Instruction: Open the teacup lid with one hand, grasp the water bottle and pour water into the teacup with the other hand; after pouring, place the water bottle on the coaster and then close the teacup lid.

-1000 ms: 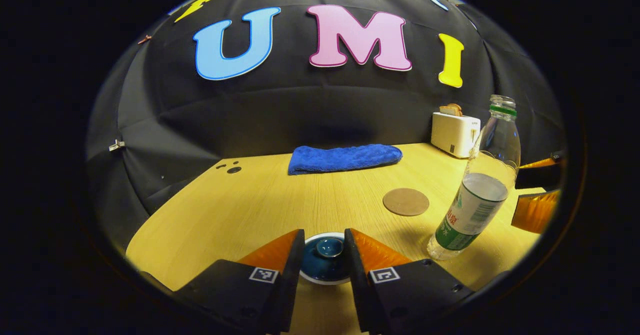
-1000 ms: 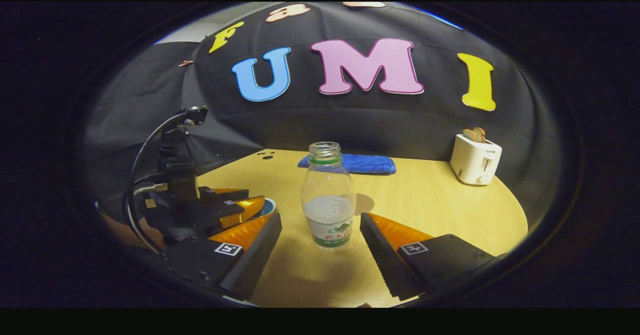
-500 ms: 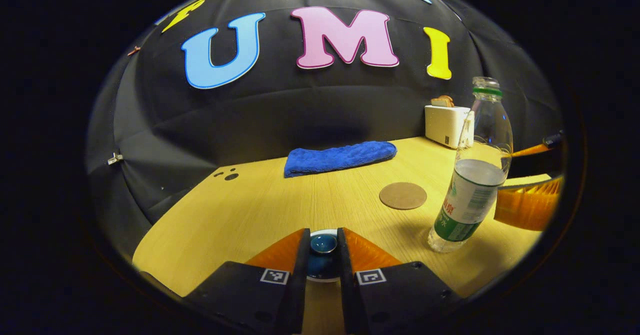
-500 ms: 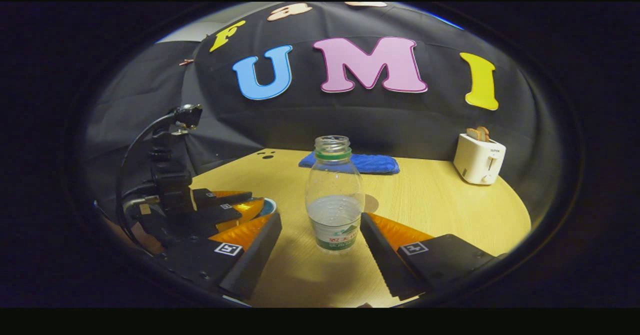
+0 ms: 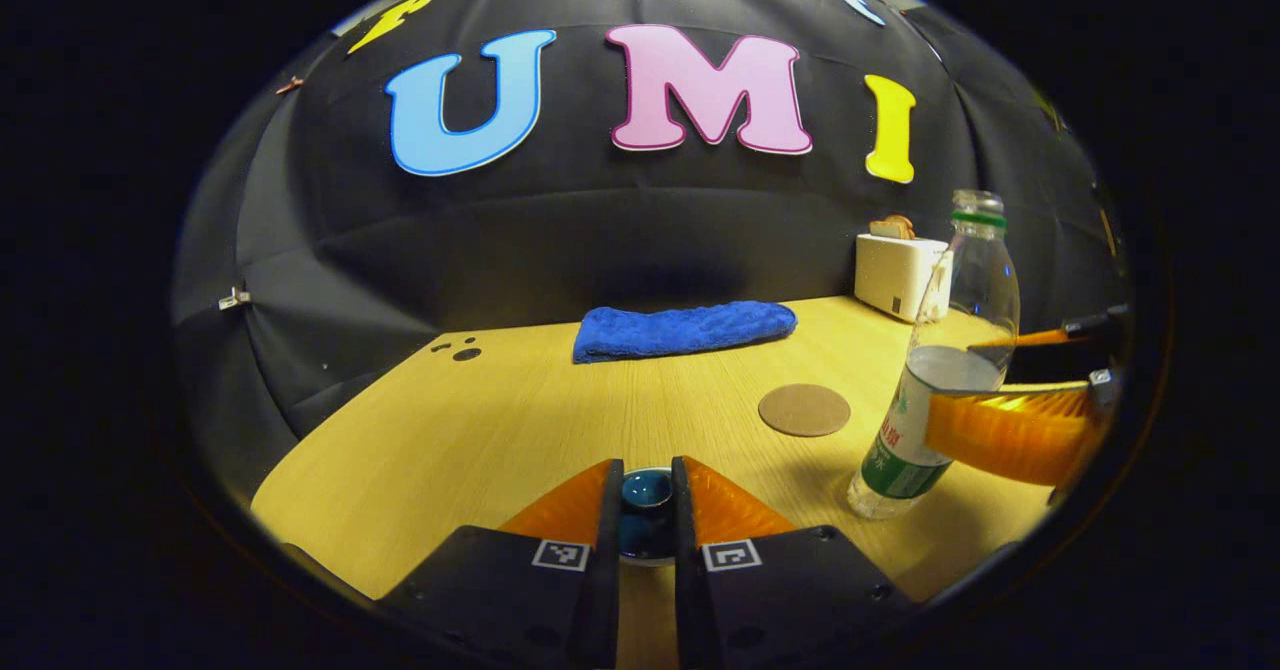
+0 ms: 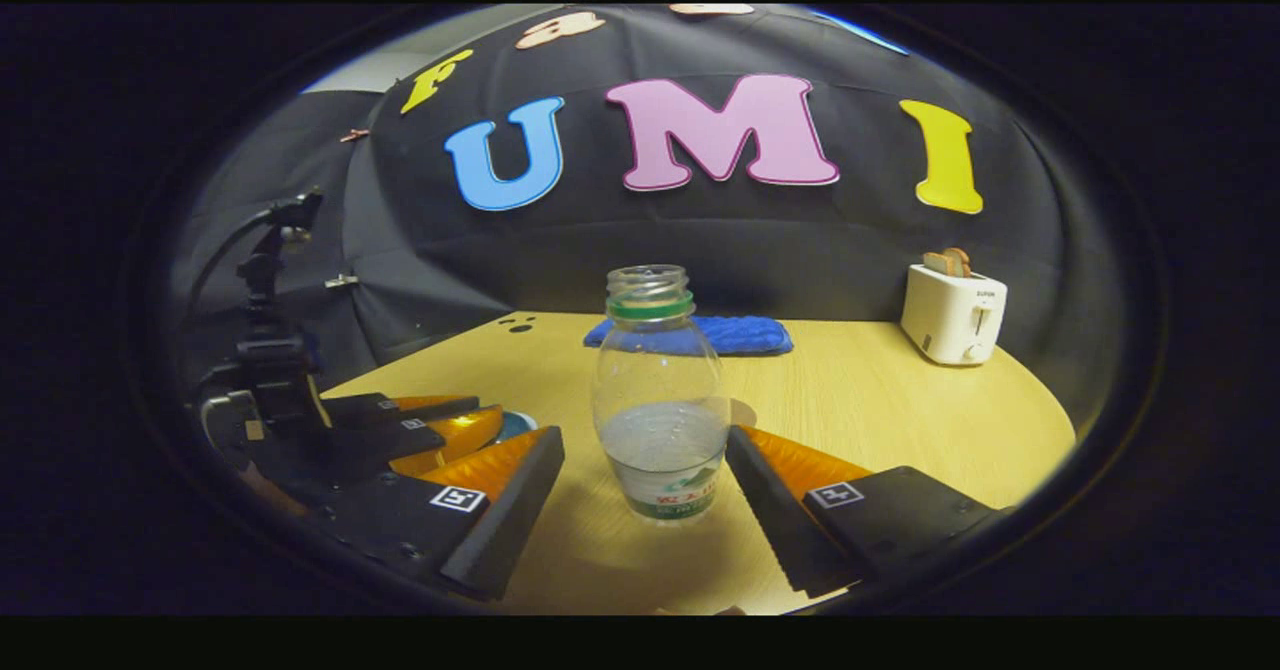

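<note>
The dark blue teacup lid point(image 5: 647, 492) shows between my left gripper's point(image 5: 647, 498) orange fingers, which are shut on its knob; the teacup under it is mostly hidden. In the right gripper view that left gripper point(image 6: 455, 428) sits low at the left, over a sliver of the blue teacup point(image 6: 517, 422). The uncapped water bottle point(image 6: 660, 400), partly full, stands upright between the fingers of my open right gripper point(image 6: 643, 445), apart from both. From the left gripper view the bottle point(image 5: 960, 280) is at the right with the right gripper point(image 5: 985, 382) around its middle. The round brown coaster point(image 5: 804, 410) lies left of the bottle.
A folded blue towel point(image 5: 685, 330) lies at the back of the wooden table point(image 5: 480, 430). A white toaster point(image 6: 952, 312) with toast stands at the back right. The table's front edge runs close below both grippers.
My left gripper's fingers have closed from wide apart onto the lid's knob. My right gripper has moved forward, so the bottle now stands between its fingers.
</note>
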A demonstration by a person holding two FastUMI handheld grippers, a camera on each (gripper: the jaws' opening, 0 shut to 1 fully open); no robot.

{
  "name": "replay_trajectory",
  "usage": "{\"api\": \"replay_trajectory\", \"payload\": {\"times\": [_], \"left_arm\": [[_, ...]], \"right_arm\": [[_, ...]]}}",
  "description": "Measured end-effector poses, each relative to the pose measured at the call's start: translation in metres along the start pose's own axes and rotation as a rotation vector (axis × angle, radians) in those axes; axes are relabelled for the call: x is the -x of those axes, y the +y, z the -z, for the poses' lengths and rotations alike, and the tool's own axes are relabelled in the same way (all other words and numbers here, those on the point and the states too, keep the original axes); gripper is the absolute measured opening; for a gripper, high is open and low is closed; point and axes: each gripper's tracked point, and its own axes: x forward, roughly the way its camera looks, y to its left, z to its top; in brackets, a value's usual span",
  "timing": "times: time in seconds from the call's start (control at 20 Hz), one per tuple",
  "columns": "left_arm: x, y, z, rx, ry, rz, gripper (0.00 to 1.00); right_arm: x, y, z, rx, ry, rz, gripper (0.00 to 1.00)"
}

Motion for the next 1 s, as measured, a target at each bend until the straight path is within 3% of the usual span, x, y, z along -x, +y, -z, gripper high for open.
{"api": "replay_trajectory", "payload": {"times": [0.2, 0.25, 0.4, 0.6, 0.8, 1.0], "left_arm": [[0.009, 0.015, -0.004, 0.035, -0.005, -0.037, 0.30], [0.011, 0.018, -0.003, 0.039, -0.006, -0.044, 0.27], [0.015, 0.028, 0.001, 0.049, -0.006, -0.063, 0.30], [0.016, 0.033, 0.013, 0.059, 0.009, -0.069, 0.27], [0.017, 0.034, 0.017, 0.064, 0.015, -0.060, 0.30], [0.016, 0.038, 0.016, 0.062, 0.009, -0.053, 0.27]], "right_arm": [[-0.010, -0.001, 0.002, 0.013, -0.032, 0.039, 1.00], [-0.012, -0.002, 0.006, 0.016, -0.030, 0.051, 1.00], [-0.018, -0.005, 0.013, 0.008, -0.034, 0.088, 1.00], [-0.027, -0.008, 0.014, 0.000, -0.042, 0.126, 1.00], [-0.031, -0.012, 0.013, -0.007, -0.045, 0.159, 0.80], [-0.033, -0.008, 0.011, 0.017, -0.044, 0.155, 0.80]]}}
